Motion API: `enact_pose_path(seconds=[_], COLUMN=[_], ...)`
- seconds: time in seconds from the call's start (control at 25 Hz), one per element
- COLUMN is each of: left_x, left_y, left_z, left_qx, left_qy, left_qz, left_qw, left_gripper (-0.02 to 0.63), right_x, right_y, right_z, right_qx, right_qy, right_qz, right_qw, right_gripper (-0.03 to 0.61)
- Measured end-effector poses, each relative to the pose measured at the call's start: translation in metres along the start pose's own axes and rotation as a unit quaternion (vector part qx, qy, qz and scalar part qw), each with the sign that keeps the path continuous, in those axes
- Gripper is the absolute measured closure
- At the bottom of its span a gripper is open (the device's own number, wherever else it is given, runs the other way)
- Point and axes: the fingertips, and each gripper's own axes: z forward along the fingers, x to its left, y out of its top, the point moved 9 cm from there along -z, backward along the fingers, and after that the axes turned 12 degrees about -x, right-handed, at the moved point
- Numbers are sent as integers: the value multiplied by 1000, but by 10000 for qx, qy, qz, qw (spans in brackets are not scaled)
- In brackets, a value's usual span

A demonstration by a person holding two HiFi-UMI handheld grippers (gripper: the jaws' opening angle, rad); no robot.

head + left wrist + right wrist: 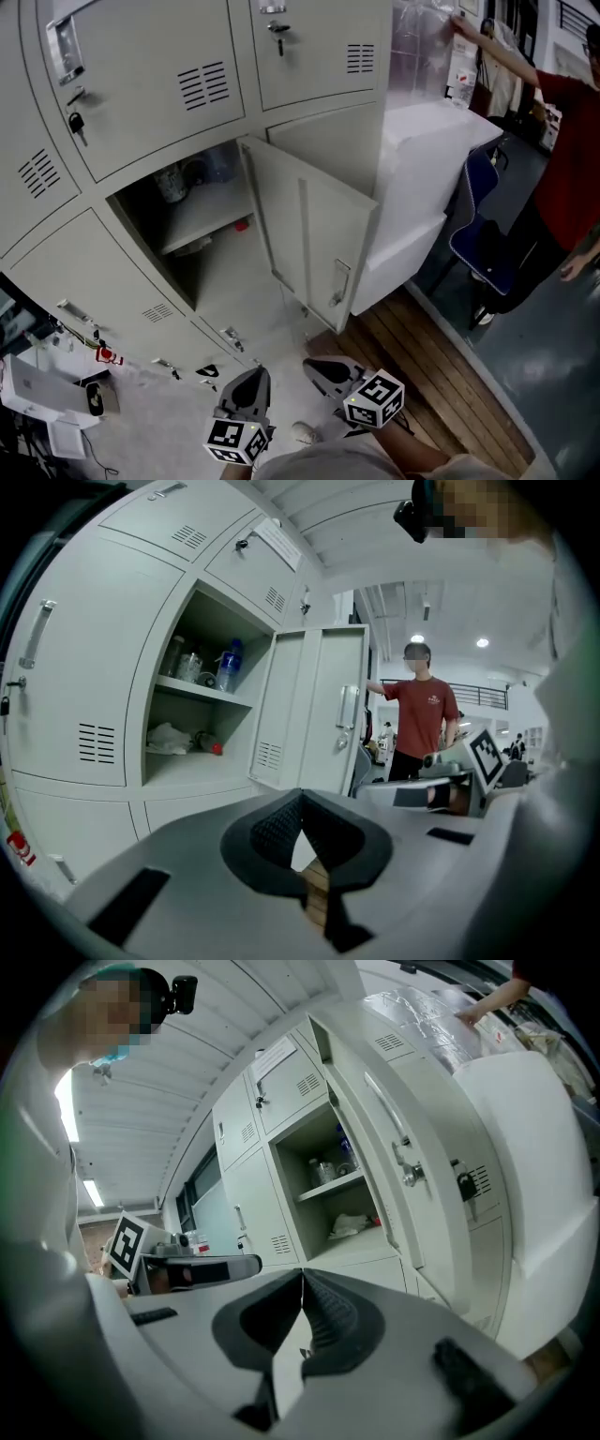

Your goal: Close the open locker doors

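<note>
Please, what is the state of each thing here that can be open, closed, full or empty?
Pale grey metal locker door, middle row: swung wide open.
Upper-left grey locker door: closed.
Locker compartment behind the open door: holds bottles.
Left tool: shut, empty.
Right tool: shut, empty.

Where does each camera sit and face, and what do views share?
Head view: on the person's head, facing steeply down at the open locker door; left gripper and right gripper show below.
Left gripper view: on that gripper, along its shut jaws toward the open compartment; right gripper at right.
Right gripper view: likewise, shut jaws; left gripper at left.
Shared: all show that door.
</note>
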Motion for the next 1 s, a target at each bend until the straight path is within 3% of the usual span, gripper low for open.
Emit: enact_pose_path(seconds=[0.44,1.0], left_x=[15,-18], left_y=[0,6], left_z=[1,34], left_qx=[15,-64], left_qy=[115,248], left_qz=[-109,-118], left_qw=[9999,9996], left_gripper=[598,598], right_x=[-4,-51], right_y=[4,31], right_z=[13,-23], right_qx=[104,117], right_qy=[79,17], right_qz=[2,-56], right_qw=[9999,9999], right_gripper=[551,551])
